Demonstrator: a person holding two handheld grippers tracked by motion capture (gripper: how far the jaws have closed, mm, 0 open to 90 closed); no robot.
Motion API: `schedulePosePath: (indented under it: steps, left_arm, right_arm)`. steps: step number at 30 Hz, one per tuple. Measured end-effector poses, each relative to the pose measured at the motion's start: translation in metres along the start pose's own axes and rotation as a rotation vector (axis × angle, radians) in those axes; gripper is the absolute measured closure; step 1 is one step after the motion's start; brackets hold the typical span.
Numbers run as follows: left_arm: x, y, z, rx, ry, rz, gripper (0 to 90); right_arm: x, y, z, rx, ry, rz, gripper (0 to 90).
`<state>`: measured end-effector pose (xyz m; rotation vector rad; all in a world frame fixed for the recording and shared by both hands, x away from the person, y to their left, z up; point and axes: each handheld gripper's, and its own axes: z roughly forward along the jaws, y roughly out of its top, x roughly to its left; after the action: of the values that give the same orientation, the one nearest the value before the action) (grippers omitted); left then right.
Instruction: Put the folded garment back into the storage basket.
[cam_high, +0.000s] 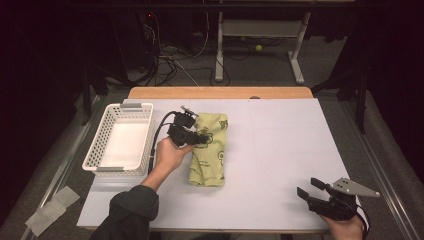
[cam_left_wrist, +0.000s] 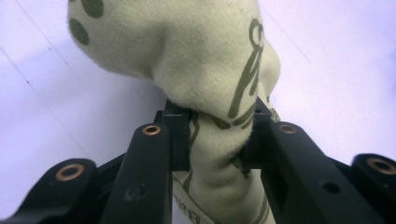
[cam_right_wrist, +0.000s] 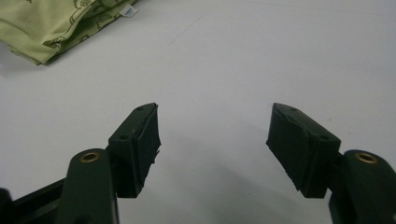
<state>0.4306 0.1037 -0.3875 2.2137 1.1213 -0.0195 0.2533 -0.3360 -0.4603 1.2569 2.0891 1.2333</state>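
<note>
Between the left gripper's (cam_left_wrist: 212, 135) pads sits a bunched fold of the cloth (cam_high: 209, 149), clamped tight; the rest lies folded on the table (cam_high: 280, 150) beneath and ahead of it. It looks soft, light and limp, likely to sag and unfold, so a thick folded edge grips best. Pale green with dark printed figures. Right gripper (cam_right_wrist: 214, 140) stands wide, empty.

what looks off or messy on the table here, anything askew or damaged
Nothing looks damaged or spilled. The one irregular thing is the folded green cloth: the left gripper pinches a bunched fold of it, so it no longer lies flat there. The white basket sits square and empty.
</note>
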Motion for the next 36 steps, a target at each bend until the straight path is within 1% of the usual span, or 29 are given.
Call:
schedulePosePath:
  steps: [3,9,15,19,30,36]
  left_arm:
    - [0.000,0.001,-0.005,-0.004,-0.003,0.001,67.7]
    - [-0.001,0.002,-0.015,-0.008,0.006,0.007,68.0]
    - [-0.001,0.003,-0.029,-0.014,0.010,0.014,68.2]
    - [0.000,0.003,-0.039,-0.014,0.024,0.019,68.2]
    - [0.007,-0.001,-0.067,-0.047,0.044,0.001,68.2]
    - [0.011,-0.006,-0.078,-0.069,0.043,-0.023,68.2]
  right_arm:
    - [0.000,0.000,0.000,-0.002,-0.001,0.000,34.6]
    - [0.000,0.000,-0.001,-0.002,-0.002,-0.003,34.7]
    - [0.000,0.000,-0.001,-0.007,0.000,-0.003,34.6]
    - [-0.001,0.000,-0.001,-0.007,-0.002,0.002,34.6]
    - [-0.001,0.000,-0.001,-0.006,-0.001,0.002,34.4]
    - [-0.001,0.003,0.003,-0.005,0.008,-0.004,34.2]
